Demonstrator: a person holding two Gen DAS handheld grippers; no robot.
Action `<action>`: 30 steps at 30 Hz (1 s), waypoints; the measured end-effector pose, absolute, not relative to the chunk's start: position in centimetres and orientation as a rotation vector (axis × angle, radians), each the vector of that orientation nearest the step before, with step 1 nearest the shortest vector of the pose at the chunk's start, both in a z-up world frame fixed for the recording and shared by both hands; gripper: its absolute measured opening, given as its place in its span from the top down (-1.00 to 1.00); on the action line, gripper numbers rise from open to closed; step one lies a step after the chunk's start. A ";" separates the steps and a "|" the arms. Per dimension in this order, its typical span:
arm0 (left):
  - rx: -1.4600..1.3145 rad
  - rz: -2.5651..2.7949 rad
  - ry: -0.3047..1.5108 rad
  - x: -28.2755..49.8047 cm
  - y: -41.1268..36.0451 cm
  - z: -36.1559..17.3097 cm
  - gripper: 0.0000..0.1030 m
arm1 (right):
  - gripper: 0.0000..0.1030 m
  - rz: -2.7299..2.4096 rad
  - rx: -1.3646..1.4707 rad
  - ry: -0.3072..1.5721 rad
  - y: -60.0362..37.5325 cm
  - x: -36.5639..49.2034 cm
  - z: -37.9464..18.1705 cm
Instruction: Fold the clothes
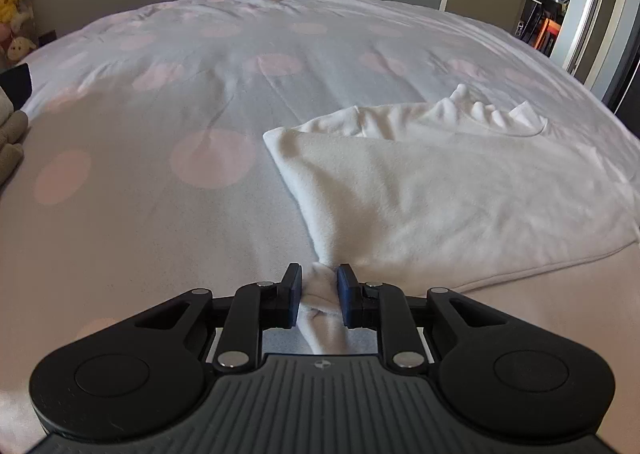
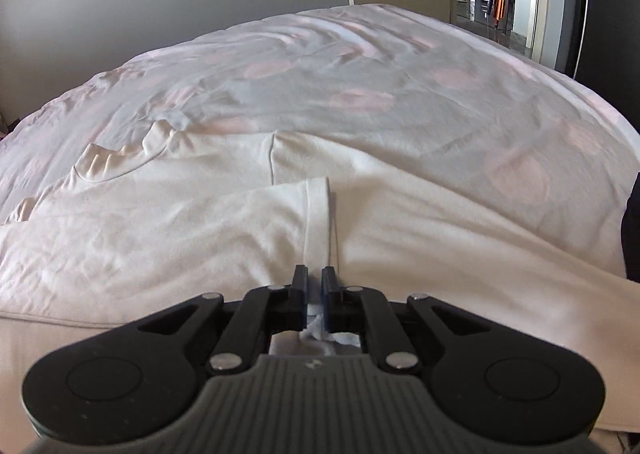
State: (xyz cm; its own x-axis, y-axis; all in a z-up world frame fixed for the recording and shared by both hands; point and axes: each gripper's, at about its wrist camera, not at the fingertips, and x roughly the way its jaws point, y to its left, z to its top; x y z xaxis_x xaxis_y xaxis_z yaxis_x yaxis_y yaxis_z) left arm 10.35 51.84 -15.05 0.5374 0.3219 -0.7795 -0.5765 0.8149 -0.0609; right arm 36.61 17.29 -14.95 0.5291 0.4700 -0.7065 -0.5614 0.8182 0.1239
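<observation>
L tool (image 1: pixel 319 286) & R tool (image 2: pixel 315 286) both clamped on fabric

The wide bed, covered in a pale sheet with large pink dots (image 1: pixel 168 142), lies open across its whole left half and far side, with only shallow wrinkles there. The white fleece garment (image 1: pixel 460 190) spreads over the near right part, its bunched collar (image 1: pixel 480 110) rising as a low ridge. At the bed's left edge sit a beige plush heap (image 1: pixel 10 138) and a dark block (image 1: pixel 16 84). A grey wall (image 2: pixel 200 6) closes the far side.
</observation>
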 end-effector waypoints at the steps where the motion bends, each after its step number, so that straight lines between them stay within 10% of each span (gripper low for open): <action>1: -0.325 0.550 0.852 10.4 51.9 -15.3 0.61 | 0.82 0.618 -0.119 0.812 17.2 36.8 -15.2; 30: -0.409 0.764 0.879 1.3 46.5 -13.4 0.59 | 0.45 0.052 0.100 0.718 -22.0 35.6 -6.7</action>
